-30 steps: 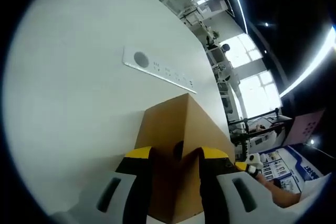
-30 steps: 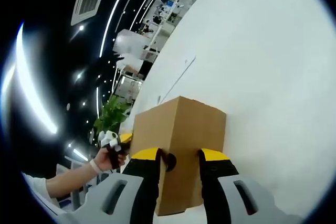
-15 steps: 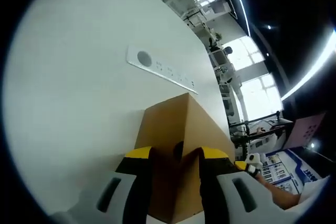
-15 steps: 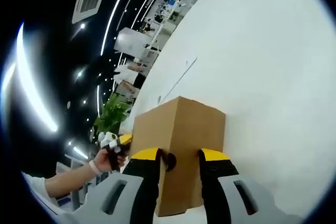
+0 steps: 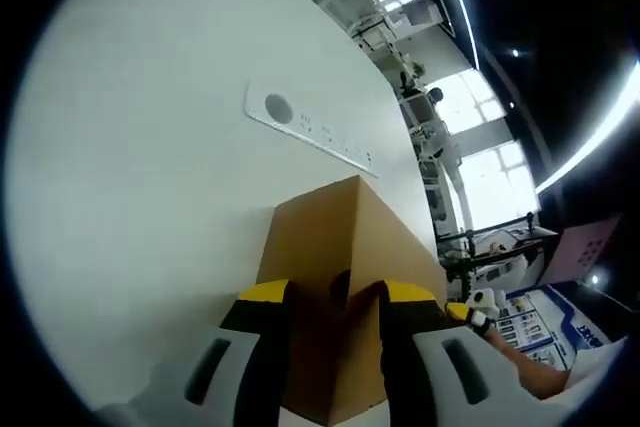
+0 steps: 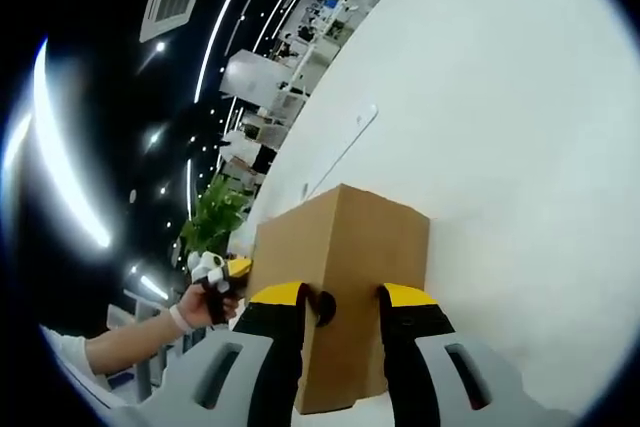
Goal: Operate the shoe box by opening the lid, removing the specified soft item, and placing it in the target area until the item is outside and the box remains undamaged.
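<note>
- Brown cardboard shoe box [image 5: 345, 277] rests on the white worktop [image 5: 150, 177] in the left gripper view; the left claw [image 5: 334, 299] is pinched narrow on its near edge, a panel strip [image 5: 308, 130] well beyond.
- Right gripper view: the right claw [image 6: 340, 303] clamps the opposite end likewise. Lift both ends evenly; avoid crushing the card.
</note>
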Motion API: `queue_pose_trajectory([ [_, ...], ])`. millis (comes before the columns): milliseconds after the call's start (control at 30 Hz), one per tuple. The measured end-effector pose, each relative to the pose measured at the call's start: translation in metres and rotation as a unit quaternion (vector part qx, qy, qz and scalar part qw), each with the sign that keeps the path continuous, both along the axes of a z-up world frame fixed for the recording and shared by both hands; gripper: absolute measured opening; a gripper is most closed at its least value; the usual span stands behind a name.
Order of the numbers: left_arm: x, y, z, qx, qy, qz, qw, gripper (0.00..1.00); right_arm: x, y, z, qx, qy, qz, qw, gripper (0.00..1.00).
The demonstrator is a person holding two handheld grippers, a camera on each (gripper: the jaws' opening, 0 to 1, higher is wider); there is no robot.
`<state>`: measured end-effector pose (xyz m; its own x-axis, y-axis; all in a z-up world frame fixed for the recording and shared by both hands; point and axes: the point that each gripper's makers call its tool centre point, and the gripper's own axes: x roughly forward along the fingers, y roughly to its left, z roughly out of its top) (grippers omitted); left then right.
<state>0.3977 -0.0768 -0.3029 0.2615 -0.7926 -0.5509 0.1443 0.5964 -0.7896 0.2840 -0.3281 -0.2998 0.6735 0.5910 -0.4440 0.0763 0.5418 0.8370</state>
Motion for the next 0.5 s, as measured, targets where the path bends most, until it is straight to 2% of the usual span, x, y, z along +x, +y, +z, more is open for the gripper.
queue_pose_trajectory([
  [500,-0.0002,-0.0006,0.0014,-0.002,-0.006,0.011,0.9999,0.34,-0.0003,0.0001,0.0009,-0.001,-0.001,0.004,1.0000,0.28],
])
